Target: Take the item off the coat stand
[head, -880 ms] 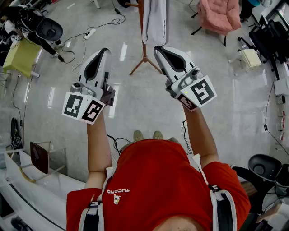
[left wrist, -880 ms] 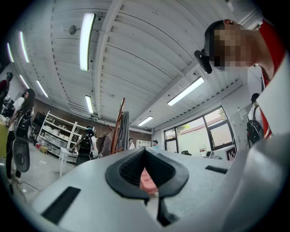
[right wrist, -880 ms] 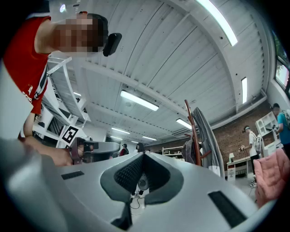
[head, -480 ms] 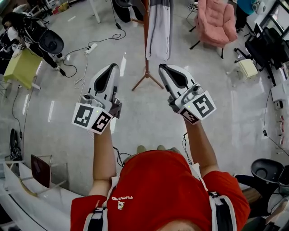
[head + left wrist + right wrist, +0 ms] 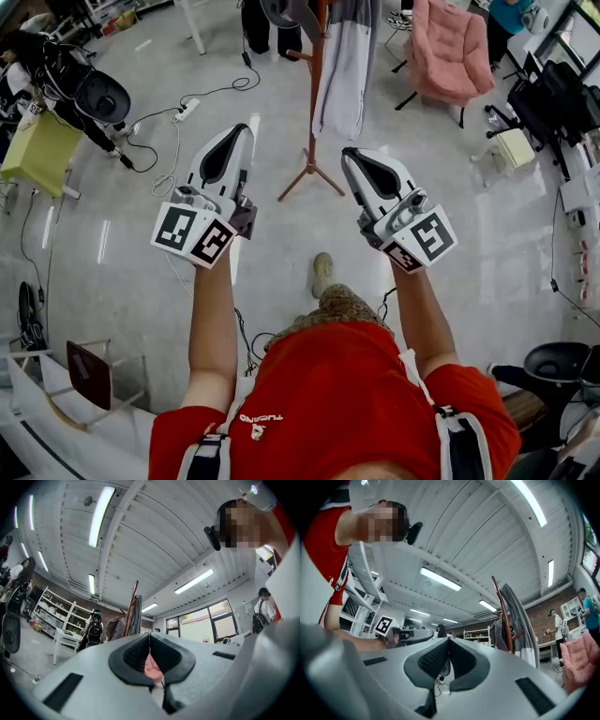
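A wooden coat stand (image 5: 313, 112) rises from tripod feet on the floor ahead of me, with a grey and white garment (image 5: 345, 66) hanging on its right side. The stand (image 5: 502, 613) and the garment (image 5: 520, 625) also show in the right gripper view, and the stand (image 5: 132, 609) shows far off in the left gripper view. My left gripper (image 5: 242, 131) is raised left of the stand, jaws shut on nothing. My right gripper (image 5: 349, 155) is raised right of the stand's foot, below the garment's hem, jaws also shut and empty. Neither touches the stand.
A pink padded chair (image 5: 450, 52) stands at the back right. Cables and a power strip (image 5: 186, 110) lie on the floor at the left, beside a black chair (image 5: 94, 94) and a yellow-green box (image 5: 37, 150). Desks with equipment (image 5: 553, 94) line the right side.
The person has stepped forward, so the coat stand and garment sit closer and lower in the head view. Both grippers stay raised and shut.
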`<move>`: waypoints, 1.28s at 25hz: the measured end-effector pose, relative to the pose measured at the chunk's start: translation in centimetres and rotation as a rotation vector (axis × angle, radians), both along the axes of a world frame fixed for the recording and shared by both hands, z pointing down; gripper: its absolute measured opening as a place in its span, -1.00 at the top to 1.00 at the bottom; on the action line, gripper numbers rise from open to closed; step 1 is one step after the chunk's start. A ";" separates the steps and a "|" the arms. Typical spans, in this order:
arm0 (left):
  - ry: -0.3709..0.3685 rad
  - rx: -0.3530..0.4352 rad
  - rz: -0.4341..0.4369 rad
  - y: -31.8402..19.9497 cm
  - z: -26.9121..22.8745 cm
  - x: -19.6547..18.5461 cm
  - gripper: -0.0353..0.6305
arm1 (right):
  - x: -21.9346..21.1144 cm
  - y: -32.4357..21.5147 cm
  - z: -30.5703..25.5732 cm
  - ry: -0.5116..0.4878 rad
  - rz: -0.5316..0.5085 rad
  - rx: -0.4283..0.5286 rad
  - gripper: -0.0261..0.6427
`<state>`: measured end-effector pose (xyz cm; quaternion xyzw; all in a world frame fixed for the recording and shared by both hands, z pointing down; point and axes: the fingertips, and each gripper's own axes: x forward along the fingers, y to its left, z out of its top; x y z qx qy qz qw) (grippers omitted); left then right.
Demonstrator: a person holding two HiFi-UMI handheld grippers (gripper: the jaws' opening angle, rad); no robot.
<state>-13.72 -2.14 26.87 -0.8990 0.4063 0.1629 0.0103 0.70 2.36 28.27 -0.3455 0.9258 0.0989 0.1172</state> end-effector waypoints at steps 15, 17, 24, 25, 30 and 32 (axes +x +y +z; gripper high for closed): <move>0.022 0.011 0.014 -21.9 -0.2 -0.2 0.45 | 0.9 -20.0 -1.2 -0.045 -0.044 0.079 0.85; 0.017 0.006 0.009 -25.2 -0.3 0.0 0.37 | 1.0 -22.2 -1.3 -0.038 -0.052 0.075 0.85; -0.025 -0.024 0.068 -35.4 -1.3 1.5 0.18 | 2.1 -27.7 -1.5 -0.027 -0.029 0.066 0.85; -0.041 -0.024 0.081 -36.5 -1.4 1.8 0.15 | 2.2 -28.1 -1.5 -0.026 -0.019 0.064 0.85; -0.069 -0.026 0.144 -40.8 -1.6 2.7 0.07 | 2.4 -29.5 -1.8 -0.008 0.055 0.062 0.85; -0.071 -0.032 0.184 -42.3 -1.6 3.3 0.05 | 2.6 -29.9 -2.0 -0.002 0.091 0.061 0.85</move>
